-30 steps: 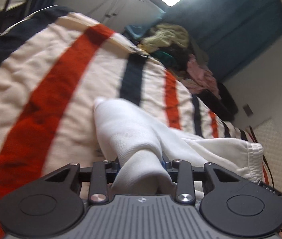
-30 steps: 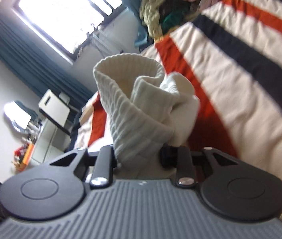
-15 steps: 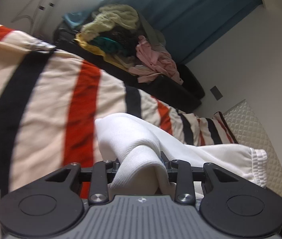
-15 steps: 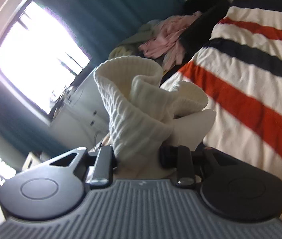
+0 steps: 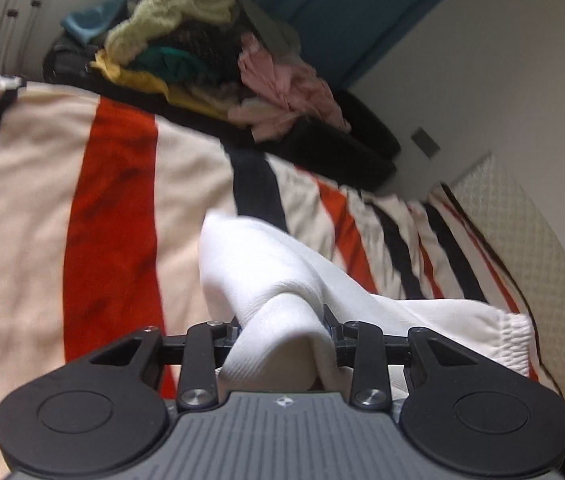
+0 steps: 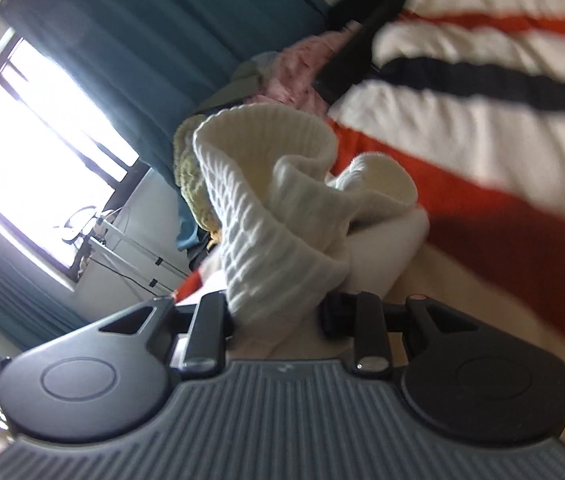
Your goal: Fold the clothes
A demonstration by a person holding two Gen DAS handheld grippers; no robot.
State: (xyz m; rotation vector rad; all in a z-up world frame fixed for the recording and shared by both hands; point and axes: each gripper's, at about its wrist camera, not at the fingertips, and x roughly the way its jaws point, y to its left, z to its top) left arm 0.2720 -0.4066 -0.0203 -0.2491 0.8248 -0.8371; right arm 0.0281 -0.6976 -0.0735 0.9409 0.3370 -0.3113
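A white garment (image 5: 282,280) is bunched between the fingers of my left gripper (image 5: 280,330), which is shut on it; its elastic hem (image 5: 516,340) trails to the right. My right gripper (image 6: 278,312) is shut on a ribbed cream-white cuff of the garment (image 6: 274,216), which stands up in folds in front of the camera. Both hold the cloth above a bed covered by a cream blanket with red and dark stripes (image 5: 110,208). The fingertips are hidden by the cloth.
A pile of mixed clothes (image 5: 202,56) lies on a dark piece of furniture beyond the bed's far edge. A teal curtain (image 6: 142,60) and a bright window (image 6: 30,160) are behind. A white wall (image 5: 502,80) stands at right.
Both grippers have swung round with the garment still held; the views have turned from the window side toward the clothes pile and curtain. The grip on the cloth is unchanged.
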